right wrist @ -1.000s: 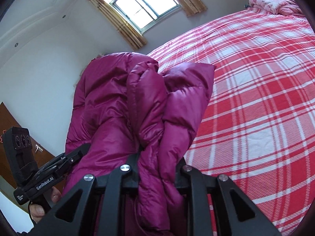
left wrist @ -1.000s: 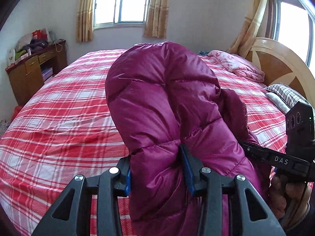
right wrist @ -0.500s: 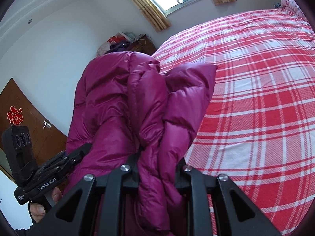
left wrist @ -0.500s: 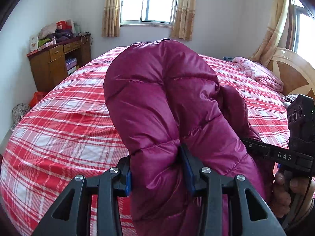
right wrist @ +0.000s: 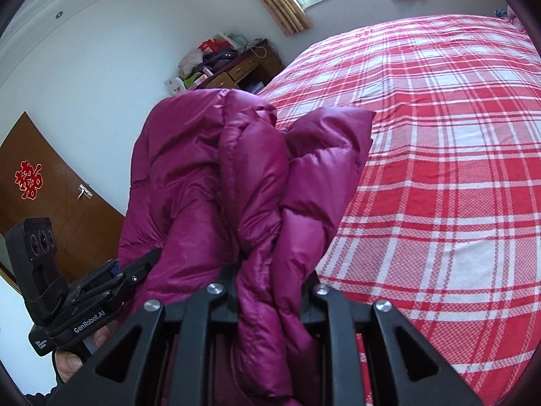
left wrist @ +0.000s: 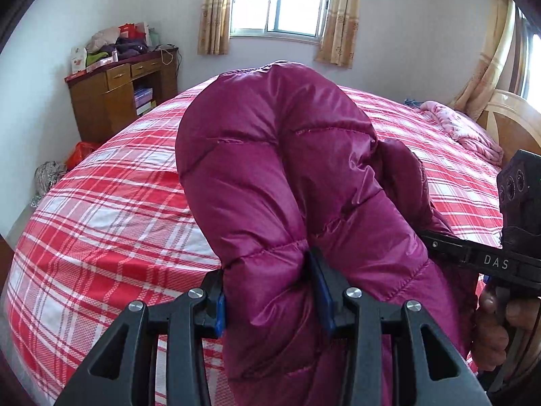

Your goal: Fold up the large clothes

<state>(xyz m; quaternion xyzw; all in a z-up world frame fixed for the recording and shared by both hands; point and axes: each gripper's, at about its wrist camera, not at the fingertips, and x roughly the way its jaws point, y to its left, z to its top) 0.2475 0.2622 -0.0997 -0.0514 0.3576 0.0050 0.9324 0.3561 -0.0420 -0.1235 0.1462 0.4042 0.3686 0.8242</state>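
Aloft above the plaid bed (left wrist: 111, 223), the magenta down jacket (left wrist: 287, 176) hung bunched between our left hand-held gripper (left wrist: 270, 291) and right hand-held gripper (right wrist: 270, 291), both clamped on its padding; we judged lowering evenly, grips level, would best spread it flat.

1 magenta puffer jacket (left wrist: 287, 176), 2 grippers, 1 bed (left wrist: 111, 209), 1 wooden cabinet (left wrist: 111, 101).
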